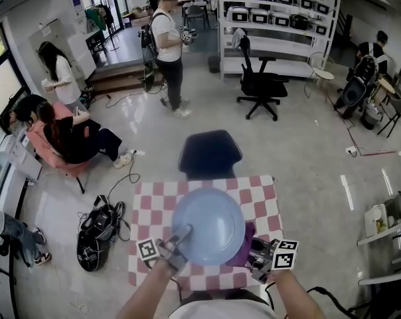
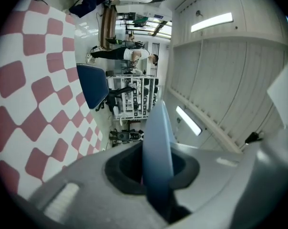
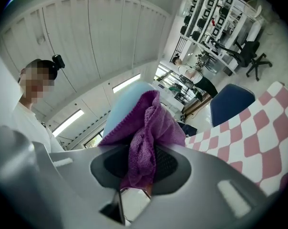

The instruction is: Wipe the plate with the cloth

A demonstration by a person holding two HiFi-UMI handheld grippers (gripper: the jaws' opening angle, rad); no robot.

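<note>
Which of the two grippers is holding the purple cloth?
The right gripper: its jaws are shut on the purple cloth. The left gripper instead clamps the rim of the blue plate.

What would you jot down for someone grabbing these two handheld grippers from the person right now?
Left gripper: jaws shut on the near rim of the plate, holding it above the checked table.
Right gripper: jaws shut on the purple cloth, which is pressed to the plate's right edge, seemingly from below.
Done: plate and cloth are both in hand and touching. How much has been wiped cannot be told.
Left: probably rub the cloth over the plate, then set both down.
</note>
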